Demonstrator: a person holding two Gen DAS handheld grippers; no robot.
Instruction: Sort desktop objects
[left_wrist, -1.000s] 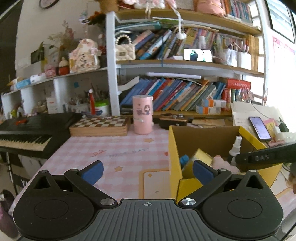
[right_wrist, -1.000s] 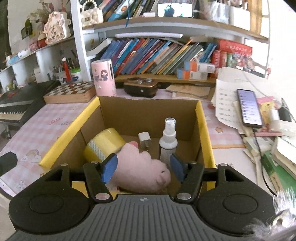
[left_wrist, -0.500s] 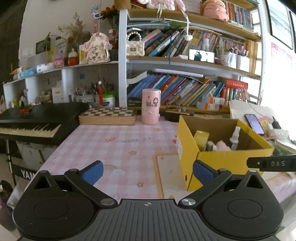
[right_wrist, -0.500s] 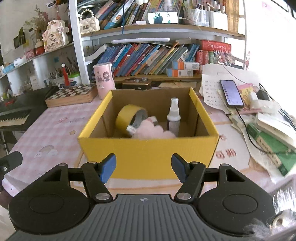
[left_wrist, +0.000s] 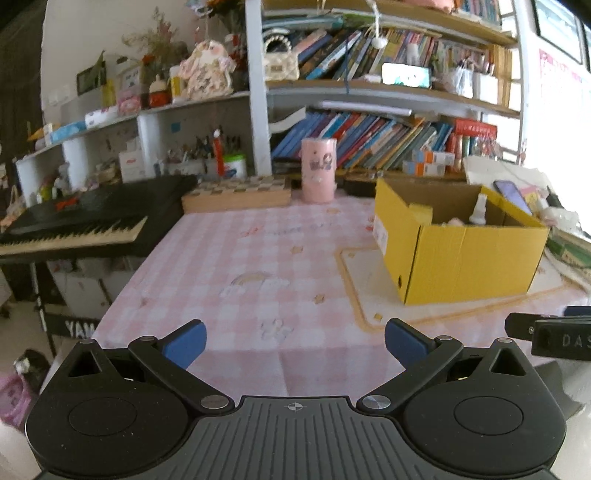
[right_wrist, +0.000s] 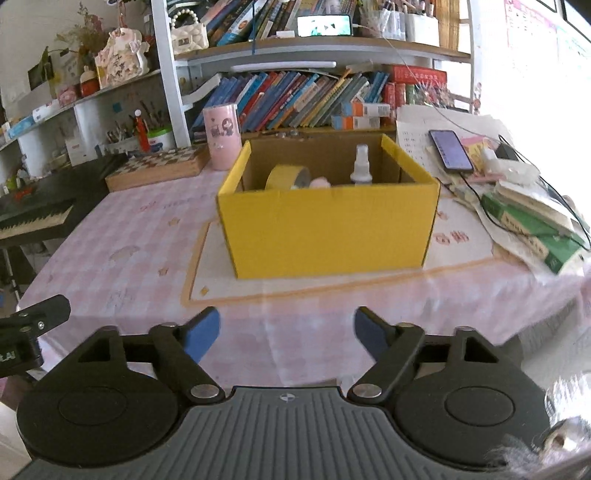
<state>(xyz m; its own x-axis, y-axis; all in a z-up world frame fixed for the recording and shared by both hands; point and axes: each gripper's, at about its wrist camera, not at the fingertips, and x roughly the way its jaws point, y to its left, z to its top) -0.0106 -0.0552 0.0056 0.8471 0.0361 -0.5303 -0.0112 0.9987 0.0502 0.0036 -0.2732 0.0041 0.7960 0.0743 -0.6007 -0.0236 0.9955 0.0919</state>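
A yellow cardboard box (right_wrist: 328, 225) stands on the pink checked tablecloth (right_wrist: 122, 236); it also shows in the left wrist view (left_wrist: 461, 254). Inside it I see a yellow tape roll (right_wrist: 287, 177), a pink plush toy (right_wrist: 320, 182) and a white spray bottle (right_wrist: 361, 164). My right gripper (right_wrist: 287, 336) is open and empty, held back near the table's front edge, well short of the box. My left gripper (left_wrist: 294, 343) is open and empty, over the front of the table to the left of the box.
A pink cylinder (right_wrist: 222, 136), a chessboard box (right_wrist: 159, 166) and a bookshelf (right_wrist: 295, 96) stand behind the box. A black keyboard (left_wrist: 74, 225) lies at the left. A phone (right_wrist: 450, 149), papers and a green book (right_wrist: 535, 229) lie at the right.
Both grippers have drawn back and away from the box toward the table's front edge. The right gripper left the pink plush toy in the box. The box looks smaller and farther in both views.
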